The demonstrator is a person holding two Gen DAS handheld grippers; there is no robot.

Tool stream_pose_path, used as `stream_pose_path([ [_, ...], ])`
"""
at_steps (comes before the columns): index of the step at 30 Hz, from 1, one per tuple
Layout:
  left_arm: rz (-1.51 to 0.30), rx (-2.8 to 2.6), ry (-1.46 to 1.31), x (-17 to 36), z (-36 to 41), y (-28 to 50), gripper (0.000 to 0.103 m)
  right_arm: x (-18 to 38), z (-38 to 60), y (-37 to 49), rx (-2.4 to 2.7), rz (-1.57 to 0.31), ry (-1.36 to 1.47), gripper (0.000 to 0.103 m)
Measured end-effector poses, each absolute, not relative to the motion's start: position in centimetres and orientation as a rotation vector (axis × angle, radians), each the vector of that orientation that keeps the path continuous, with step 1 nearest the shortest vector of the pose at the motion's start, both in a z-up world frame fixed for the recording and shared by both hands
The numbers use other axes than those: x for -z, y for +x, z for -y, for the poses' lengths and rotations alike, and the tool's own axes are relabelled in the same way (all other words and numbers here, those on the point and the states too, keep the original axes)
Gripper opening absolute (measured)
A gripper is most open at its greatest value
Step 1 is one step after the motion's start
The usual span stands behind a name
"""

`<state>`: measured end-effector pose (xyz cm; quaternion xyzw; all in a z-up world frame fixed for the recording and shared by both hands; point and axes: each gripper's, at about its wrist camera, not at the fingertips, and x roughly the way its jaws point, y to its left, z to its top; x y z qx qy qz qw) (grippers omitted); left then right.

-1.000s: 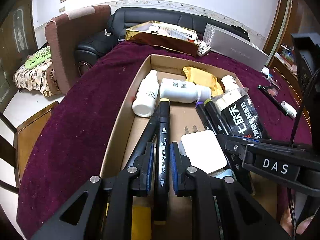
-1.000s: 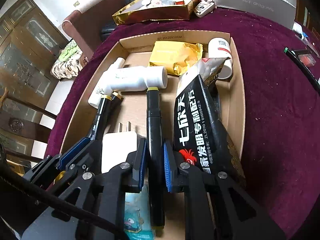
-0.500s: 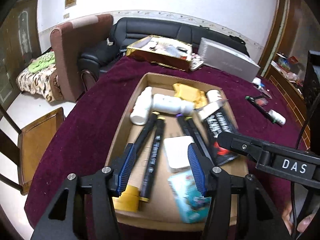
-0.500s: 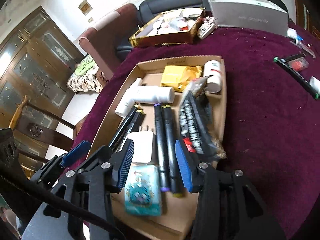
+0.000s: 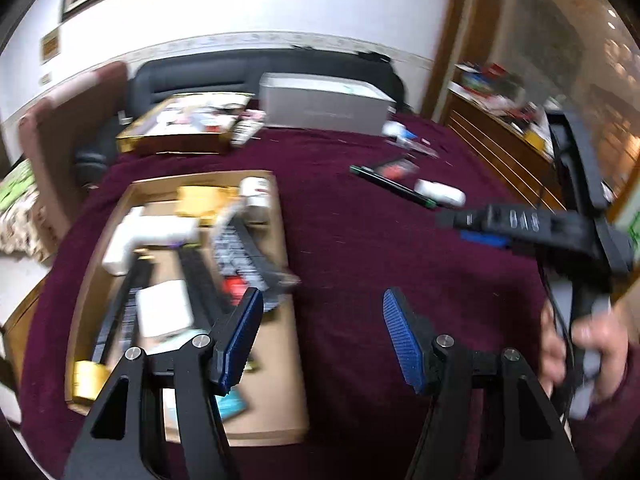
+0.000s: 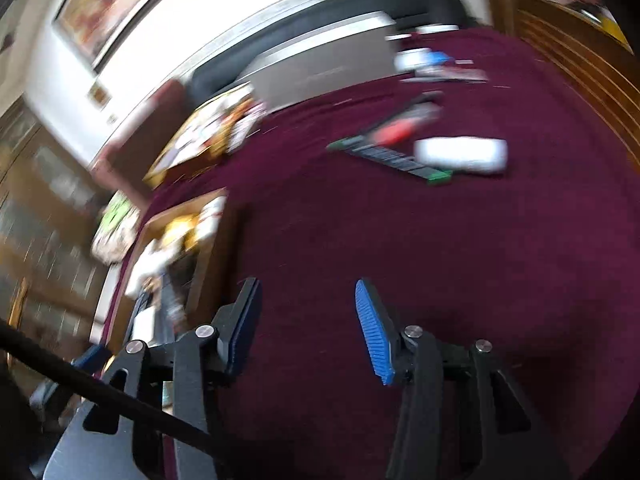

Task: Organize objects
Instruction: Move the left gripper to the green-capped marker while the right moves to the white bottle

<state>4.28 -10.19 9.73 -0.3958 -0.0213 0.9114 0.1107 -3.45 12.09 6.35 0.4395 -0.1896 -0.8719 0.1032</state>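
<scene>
Blur: both views smeared; print on the items in the cardboard box (image 5: 288,240) is unreadable, and the box is cut to a sliver at the left of the right wrist view.
Hidden: left finger (image 5: 240,332) of the left gripper covers the box's near right part; the small items at the table's far edge cannot be identified.
Left gripper (image 5: 324,336): jaws have just been opening, now apart, nothing between them, only maroon cloth (image 5: 360,240) beneath.
Right gripper (image 6: 308,320): jaws have just been opening, apart, empty, over bare cloth.
Box contents: black markers (image 5: 200,276), white bottles (image 5: 152,236), white charger (image 5: 164,312), yellow packet (image 5: 200,200), black pouch (image 5: 244,256), all lying inside.
Loose items: green-capped pen (image 6: 392,158) and white tube (image 6: 460,154) lie touching on the cloth, well apart from the box.
Open room: wide bare cloth between the box's right wall and the pen.
Person: hand (image 5: 584,348) grips the right gripper's handle at the right edge of the left wrist view.
</scene>
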Motion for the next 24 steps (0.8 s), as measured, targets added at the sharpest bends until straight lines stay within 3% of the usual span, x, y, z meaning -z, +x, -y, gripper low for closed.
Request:
stream_pose_path([
  [6,0.013,-2.551,-1.264,-7.1,5.7,2.6,0.056,-6.7,-20.0,-5.4,2.684,0.648,1.304,0.047],
  [12,0.032,-2.483,-1.373,-4.5,4.2,1.3,0.056,-6.9,-19.9,-8.9,2.638,0.594,1.278,0.047],
  [20,0.018,-2.416,-1.444,-1.9,3.1,0.9,0.056,-5.7,-13.6,-17.0,2.559,0.264,1.38,0.047],
  [24,0.039,-2.402,-1.45,-1.6,3.4,0.8,0.056,-4.1,-12.1,-20.4,2.576,0.186,1.464,0.047],
])
